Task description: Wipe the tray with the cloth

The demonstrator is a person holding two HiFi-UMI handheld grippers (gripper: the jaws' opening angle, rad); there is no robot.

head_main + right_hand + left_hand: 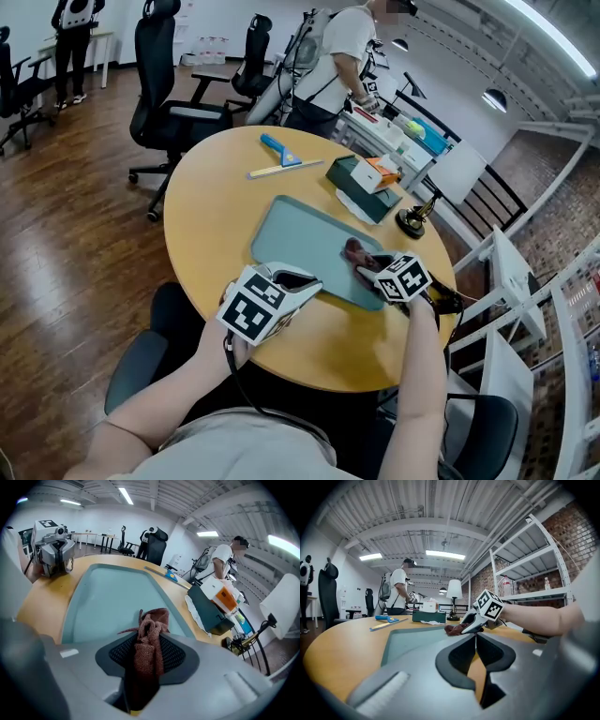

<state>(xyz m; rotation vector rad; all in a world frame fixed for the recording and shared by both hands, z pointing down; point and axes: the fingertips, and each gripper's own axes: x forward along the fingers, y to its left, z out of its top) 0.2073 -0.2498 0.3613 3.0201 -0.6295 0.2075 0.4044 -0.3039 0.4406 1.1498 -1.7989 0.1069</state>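
A grey-green tray (300, 234) lies on the round wooden table (216, 216). My right gripper (361, 264) is at the tray's near right corner, tilted down, shut on a reddish-brown cloth (357, 251). In the right gripper view the bunched cloth (150, 639) sticks out between the pads over the tray (108, 597). My left gripper (305, 281) rests low at the tray's near left edge, jaws shut, with nothing seen between them. The left gripper view looks across the tray (412, 641) at the right gripper (469, 625) and the cloth (453, 629).
Beyond the tray lie a blue-handled scraper (281, 155) and a dark green box (366, 183) with an orange-and-white carton on top. A black lamp base (412, 220) stands at the table's right edge. A person (333, 66) and office chairs (169, 94) are behind the table.
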